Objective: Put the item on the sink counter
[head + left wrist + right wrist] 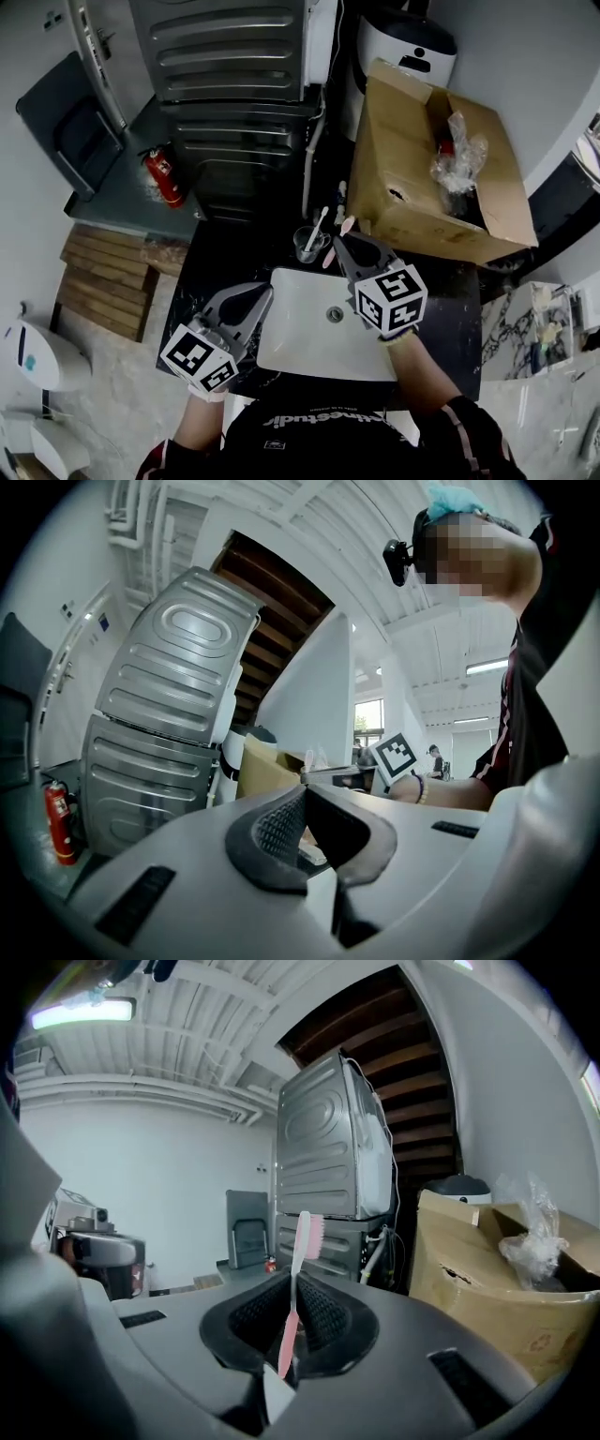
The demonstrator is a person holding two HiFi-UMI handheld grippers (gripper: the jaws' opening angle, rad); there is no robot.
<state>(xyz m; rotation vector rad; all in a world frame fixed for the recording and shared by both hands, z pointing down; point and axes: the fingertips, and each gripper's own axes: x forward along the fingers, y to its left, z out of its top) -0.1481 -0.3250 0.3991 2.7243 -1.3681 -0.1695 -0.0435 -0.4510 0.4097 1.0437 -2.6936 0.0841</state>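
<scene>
A pink toothbrush (300, 1262) stands upright between the jaws of my right gripper (291, 1326), which is shut on its handle. In the head view that gripper (349, 246) hovers over the back rim of the white sink (295, 342), and the pink toothbrush (348, 225) pokes out past its tips. Just left of it a clear glass cup (308, 244) holds a white toothbrush on the black counter (220, 262). My left gripper (261, 294) hangs at the sink's left edge. Its jaws meet at the tips, with nothing between them (305, 797).
A big open cardboard box (412, 202) with a plastic bag inside sits at the back right. Stacked grey metal appliances (234, 66) stand behind the counter, beside a white bin (408, 47). A red fire extinguisher (164, 176) and a wooden pallet (108, 277) are on the floor at left.
</scene>
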